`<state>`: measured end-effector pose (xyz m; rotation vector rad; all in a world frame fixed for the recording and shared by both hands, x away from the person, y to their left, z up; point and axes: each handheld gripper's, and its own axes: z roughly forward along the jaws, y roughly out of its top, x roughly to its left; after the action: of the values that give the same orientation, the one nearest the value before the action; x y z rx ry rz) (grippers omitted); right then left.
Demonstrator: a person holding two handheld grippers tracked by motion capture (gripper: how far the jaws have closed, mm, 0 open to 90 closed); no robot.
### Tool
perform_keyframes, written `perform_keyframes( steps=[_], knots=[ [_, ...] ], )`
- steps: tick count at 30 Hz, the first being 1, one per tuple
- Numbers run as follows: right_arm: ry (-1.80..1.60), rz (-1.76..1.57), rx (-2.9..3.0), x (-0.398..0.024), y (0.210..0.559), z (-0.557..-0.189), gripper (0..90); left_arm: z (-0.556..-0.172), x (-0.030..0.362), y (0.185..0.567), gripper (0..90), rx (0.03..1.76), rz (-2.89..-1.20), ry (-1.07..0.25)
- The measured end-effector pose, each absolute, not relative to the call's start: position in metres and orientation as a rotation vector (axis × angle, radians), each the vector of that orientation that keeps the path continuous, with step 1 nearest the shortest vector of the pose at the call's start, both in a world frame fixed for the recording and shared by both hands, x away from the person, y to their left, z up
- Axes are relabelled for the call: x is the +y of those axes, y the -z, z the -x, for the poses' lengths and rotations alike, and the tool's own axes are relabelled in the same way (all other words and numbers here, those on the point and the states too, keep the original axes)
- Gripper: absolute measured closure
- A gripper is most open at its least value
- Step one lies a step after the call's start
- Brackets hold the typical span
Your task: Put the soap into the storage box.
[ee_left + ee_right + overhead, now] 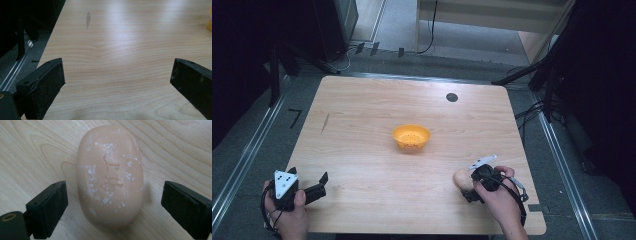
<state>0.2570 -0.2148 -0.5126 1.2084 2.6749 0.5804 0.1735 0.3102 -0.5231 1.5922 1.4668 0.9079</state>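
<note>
In the high view, the wooden desk (362, 125) carries an orange bowl (411, 136) near its middle, while the left claw (314, 187) rests at the near left corner and the right claw (466, 186) is tipped down over a pale oval potato (460, 178) near the front right edge. In the left gripper view, the left claw (117, 82) stands wide apart over bare wood, holding nothing, with a sliver of the bowl (209, 22) at the far right. In the right gripper view, the right claw (113, 207) is spread apart on either side of the potato (110, 175), which lies flat on the desk between the jaws, with a gap on each side. Its rounded, smooth-looking sides could squirt out or roll if the jaws close off-centre or too near its lower end, and it could then tumble off the nearby edge.
</note>
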Motion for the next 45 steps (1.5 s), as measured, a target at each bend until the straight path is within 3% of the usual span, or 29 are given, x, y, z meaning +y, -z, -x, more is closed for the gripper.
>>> perform_keyframes(
  steps=[10,13,20,45],
  knots=[
    [-0.565,-1.238,2.653,-0.205,0.514,-0.262,15.5,-0.174,0.31,0.523,0.0,1.465,-1.593,-0.907],
    [-0.561,-1.263,2.638,-0.204,0.514,-0.262,23.9,-0.174,0.31,0.523,0.0,1.464,-1.594,-0.906],
    [-0.582,-1.261,2.664,-0.204,0.514,-0.264,31.8,-0.174,0.31,0.523,0.0,1.465,-1.597,-0.905],
    [-0.568,-1.179,2.721,-0.204,0.515,-0.265,33.4,-0.174,0.31,0.523,3.6,1.474,-1.599,-0.915]
  ],
)
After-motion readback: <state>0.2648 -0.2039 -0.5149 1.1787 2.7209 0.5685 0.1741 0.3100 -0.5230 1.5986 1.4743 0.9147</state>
